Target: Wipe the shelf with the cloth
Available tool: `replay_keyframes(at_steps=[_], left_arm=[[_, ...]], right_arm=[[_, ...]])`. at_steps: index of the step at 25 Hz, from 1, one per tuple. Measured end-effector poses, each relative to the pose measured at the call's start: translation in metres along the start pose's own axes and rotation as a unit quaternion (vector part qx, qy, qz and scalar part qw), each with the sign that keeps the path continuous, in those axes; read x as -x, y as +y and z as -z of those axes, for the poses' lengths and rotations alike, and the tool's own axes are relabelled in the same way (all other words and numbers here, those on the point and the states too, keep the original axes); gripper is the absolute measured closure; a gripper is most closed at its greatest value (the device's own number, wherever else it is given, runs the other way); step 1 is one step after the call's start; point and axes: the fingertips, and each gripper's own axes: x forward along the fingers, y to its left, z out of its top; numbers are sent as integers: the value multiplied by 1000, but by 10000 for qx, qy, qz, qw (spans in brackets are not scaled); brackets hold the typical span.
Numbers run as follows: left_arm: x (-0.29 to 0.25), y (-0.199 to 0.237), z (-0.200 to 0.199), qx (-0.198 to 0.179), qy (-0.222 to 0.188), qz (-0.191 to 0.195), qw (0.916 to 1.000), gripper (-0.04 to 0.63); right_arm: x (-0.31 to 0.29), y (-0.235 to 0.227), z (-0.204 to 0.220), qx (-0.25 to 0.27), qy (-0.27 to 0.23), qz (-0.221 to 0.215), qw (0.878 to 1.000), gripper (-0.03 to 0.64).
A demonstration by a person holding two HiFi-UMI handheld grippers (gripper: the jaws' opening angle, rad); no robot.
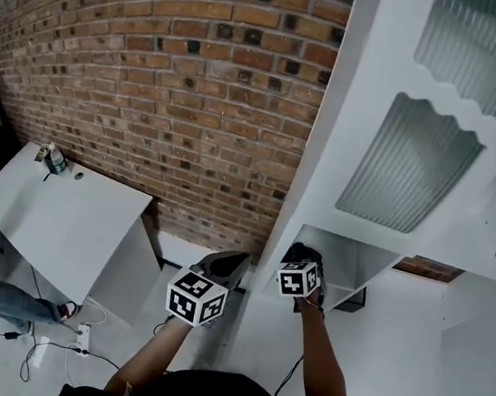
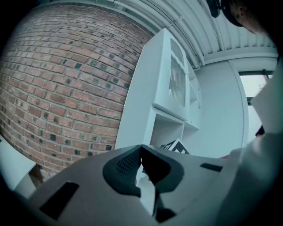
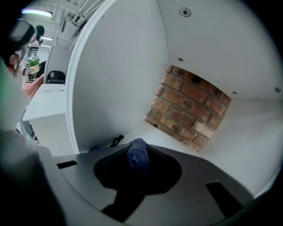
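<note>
Cloth (image 3: 138, 154), a blue wad, sat pinched in the closed right gripper (image 3: 139, 164) inside the shelf (image 3: 170, 140) compartment. Pressing it flat and sweeping into the corners seemed wise. Left gripper (image 2: 141, 154) hung closed, empty, outside.

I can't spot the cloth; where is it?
In the right gripper view it's pinched in the right claw, cloth, inside an open compartment of the shelf.

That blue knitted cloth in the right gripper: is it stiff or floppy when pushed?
Probably floppy: the blue nubbly cloth bunches in a soft fold within the right gripper. Likely grippy, not slippery, given its rough weave.
</note>
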Motion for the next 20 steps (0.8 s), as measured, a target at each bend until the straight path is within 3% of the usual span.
replay_keyframes(at_steps=[20], left_arm=[[14, 8, -2, 66, -56, -106, 9999, 580]], right_arm=[[-2, 15, -9, -4, -5, -99, 10000, 551]])
